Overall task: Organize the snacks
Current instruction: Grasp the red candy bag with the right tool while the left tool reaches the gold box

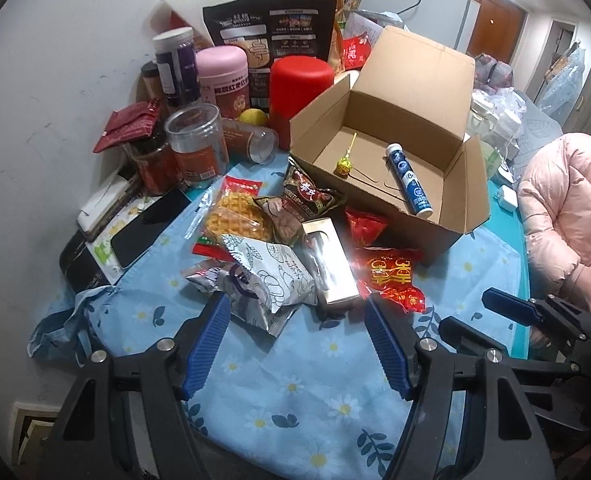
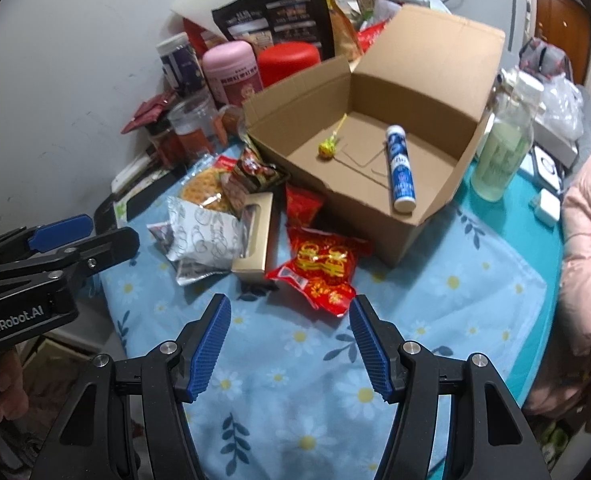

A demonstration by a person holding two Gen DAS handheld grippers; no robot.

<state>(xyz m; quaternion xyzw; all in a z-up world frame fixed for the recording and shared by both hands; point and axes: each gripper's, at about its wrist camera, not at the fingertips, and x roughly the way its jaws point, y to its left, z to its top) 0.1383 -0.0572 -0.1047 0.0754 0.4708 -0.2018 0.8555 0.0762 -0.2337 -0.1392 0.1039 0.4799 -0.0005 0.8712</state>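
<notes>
Nearest, the left gripper (image 1: 297,322) and the right gripper (image 2: 291,330) are held wide apart in the fingers above the near edge of the floral cloth (image 2: 435,304), with nothing gripped by either. Beyond them, a red packet (image 2: 321,270), a gold box (image 2: 255,236) and a white printed pouch (image 2: 205,234) are piled mid-cloth. Farthest, toward the far edge, an open cardboard box (image 2: 375,232) is seen containing a blue tube (image 2: 399,168) and a lollipop (image 2: 328,146).
</notes>
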